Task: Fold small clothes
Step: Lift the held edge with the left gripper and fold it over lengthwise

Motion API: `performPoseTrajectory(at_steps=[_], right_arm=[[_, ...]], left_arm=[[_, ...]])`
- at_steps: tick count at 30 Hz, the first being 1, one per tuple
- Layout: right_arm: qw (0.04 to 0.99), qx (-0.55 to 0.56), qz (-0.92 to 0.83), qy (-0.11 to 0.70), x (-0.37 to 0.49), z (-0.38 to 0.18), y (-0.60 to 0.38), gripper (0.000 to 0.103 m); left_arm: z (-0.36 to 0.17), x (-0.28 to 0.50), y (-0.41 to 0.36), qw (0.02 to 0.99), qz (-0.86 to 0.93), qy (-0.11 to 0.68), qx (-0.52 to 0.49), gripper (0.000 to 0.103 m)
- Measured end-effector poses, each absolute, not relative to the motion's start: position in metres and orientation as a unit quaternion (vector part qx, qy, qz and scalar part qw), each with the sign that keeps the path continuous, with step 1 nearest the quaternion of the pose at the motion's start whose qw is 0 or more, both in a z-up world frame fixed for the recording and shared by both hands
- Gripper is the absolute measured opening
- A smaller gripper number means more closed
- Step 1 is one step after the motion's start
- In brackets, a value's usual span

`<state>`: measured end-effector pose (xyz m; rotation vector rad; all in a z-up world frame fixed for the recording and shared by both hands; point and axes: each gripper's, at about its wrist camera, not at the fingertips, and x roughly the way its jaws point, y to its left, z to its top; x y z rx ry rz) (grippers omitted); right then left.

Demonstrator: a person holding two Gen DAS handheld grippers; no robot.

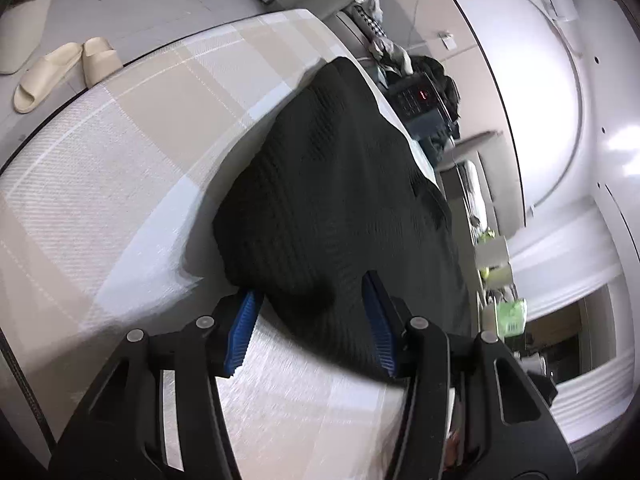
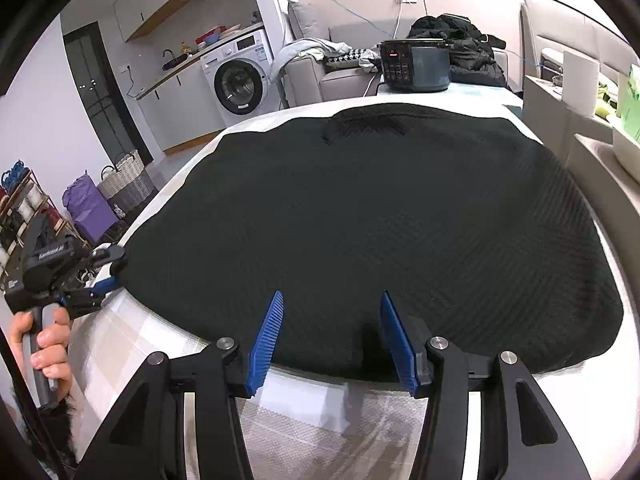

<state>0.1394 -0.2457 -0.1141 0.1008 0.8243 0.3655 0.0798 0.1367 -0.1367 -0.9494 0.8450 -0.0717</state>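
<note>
1. A black knitted garment [image 2: 372,232] is spread flat on a checked tablecloth [image 1: 120,168].
2. The left gripper [image 1: 312,292] is held part open at the garment's edge; no grip is seen.
3. The right gripper [image 2: 331,298] is likewise part open over the near hem, nothing clamped.

A garment [image 2: 372,224] lies spread flat on a table [image 2: 320,412], covering most of its top. The right gripper [image 2: 330,336] stands over the garment's near edge, and the left gripper [image 2: 108,276] sits at the garment's left edge. Behind the garment, at the table's far end, stands a cooker [image 2: 414,65]. Beyond that is a sofa [image 2: 344,72] with a heap of clothes [image 2: 460,48] beside it, and a washing machine [image 2: 240,76] stands further left
</note>
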Motion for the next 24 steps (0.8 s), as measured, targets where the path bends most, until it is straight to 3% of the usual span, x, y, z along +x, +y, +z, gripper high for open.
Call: performPoseTrajectory(at_steps=[2,3,5,13,24], right_arm=[[0.896,0.050,0.181,0.402,0.141,-0.117,-0.243,0.052],[0.895,0.051,0.183,0.403,0.141,-0.118,-0.240,0.052],[0.892,0.052,0.190,0.407,0.141,-0.120,-0.235,0.052],[0.862,0.037,0.307,0.401,0.140,-0.112,-0.157,0.056],[0.858,-0.071,0.339,0.379,0.160,-0.124,-0.045,0.059]], left_arm=[[-0.135,0.088,0.131,0.810,-0.016,0.402,-0.426,0.036],[-0.134,0.090,0.128,0.813,-0.012,0.405,-0.418,0.020],[-0.130,0.092,0.124,0.820,-0.018,0.397,-0.413,0.016],[-0.075,0.090,0.099,0.871,-0.059,0.357,-0.333,0.014],[-0.064,0.099,0.111,0.856,-0.097,0.363,-0.354,0.012]])
